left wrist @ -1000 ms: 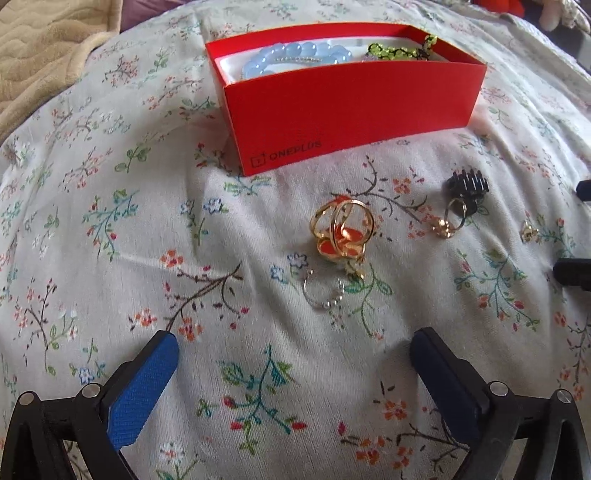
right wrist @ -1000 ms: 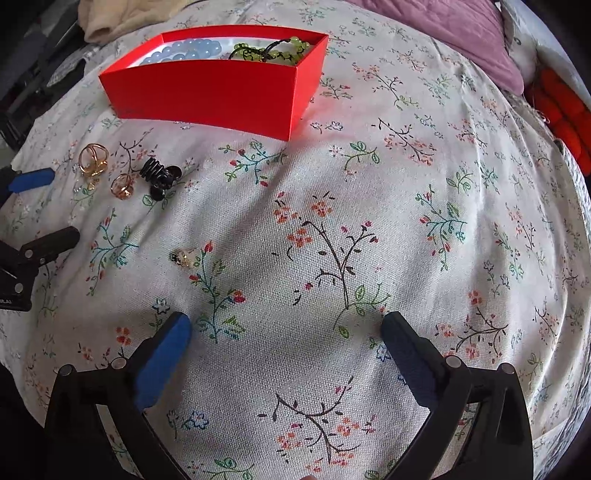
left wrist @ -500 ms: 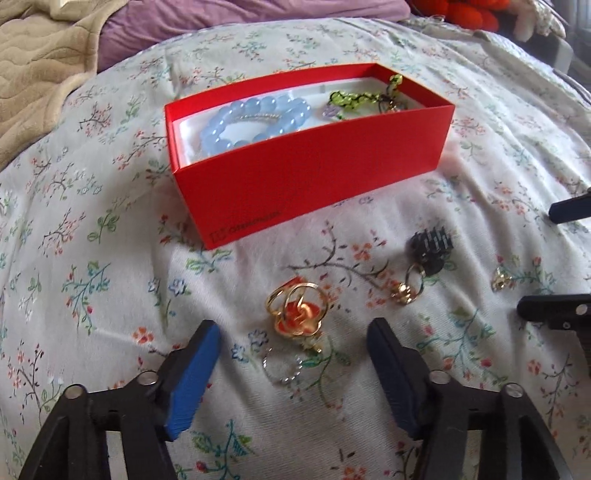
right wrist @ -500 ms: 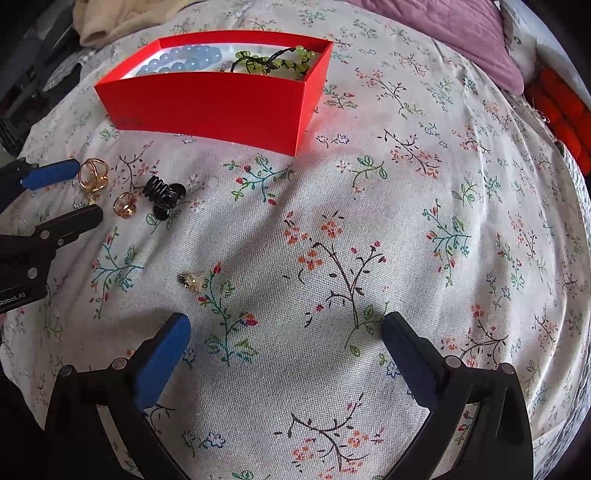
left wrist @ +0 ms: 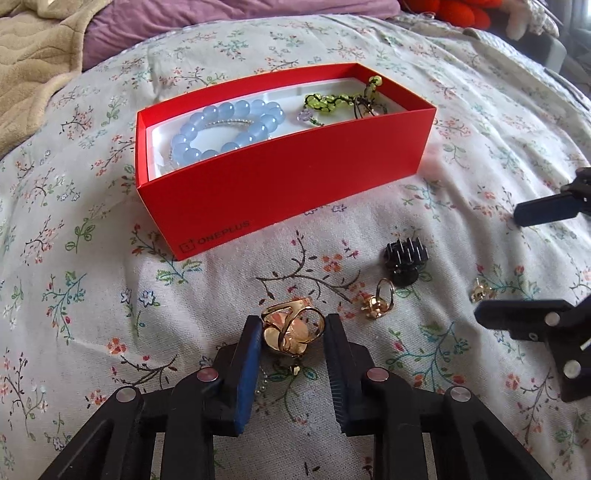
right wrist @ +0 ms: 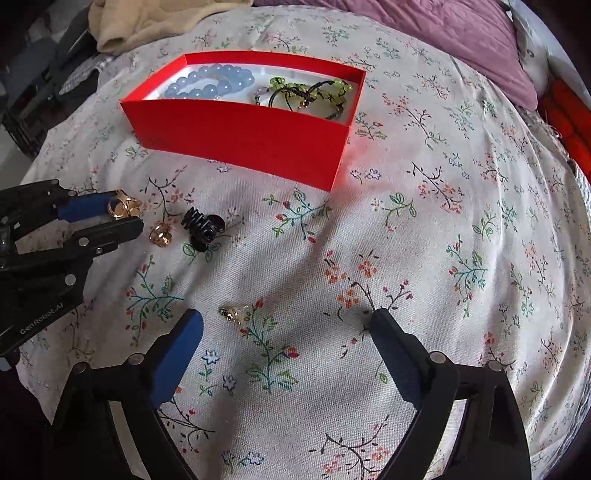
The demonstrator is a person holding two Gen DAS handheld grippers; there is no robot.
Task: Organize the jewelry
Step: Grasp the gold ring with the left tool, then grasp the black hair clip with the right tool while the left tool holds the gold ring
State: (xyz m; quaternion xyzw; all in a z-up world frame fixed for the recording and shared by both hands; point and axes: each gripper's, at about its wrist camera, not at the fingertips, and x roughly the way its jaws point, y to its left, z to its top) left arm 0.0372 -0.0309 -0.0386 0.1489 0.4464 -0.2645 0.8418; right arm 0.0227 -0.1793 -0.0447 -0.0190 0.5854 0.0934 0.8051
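My left gripper (left wrist: 293, 321) is closing its jaws, and the blue pads touch both sides of a gold flower-shaped ornament (left wrist: 291, 328) lying on the floral sheet. A thin silver hoop (left wrist: 263, 382) lies under the fingers. A small gold ring (left wrist: 378, 301), a black hair claw (left wrist: 406, 262) and a tiny gold earring (left wrist: 480, 291) lie to its right. Behind them stands the red box (left wrist: 280, 184), holding a blue bead bracelet (left wrist: 225, 129) and a green bead bracelet (left wrist: 332, 101). My right gripper (right wrist: 286, 321) is closing slightly with nothing between its fingers. The earring (right wrist: 232, 314) lies just ahead of its left finger.
A beige blanket (left wrist: 33, 55) and a purple pillow (left wrist: 184, 22) lie beyond the box. Red plush items (left wrist: 454, 11) sit at the far right. In the right wrist view, bare floral sheet (right wrist: 443, 240) spreads right of the box.
My left gripper moved forward over the gold ornament and its jaws came together onto it. My right gripper shifted toward the earring and its jaws narrowed a little.
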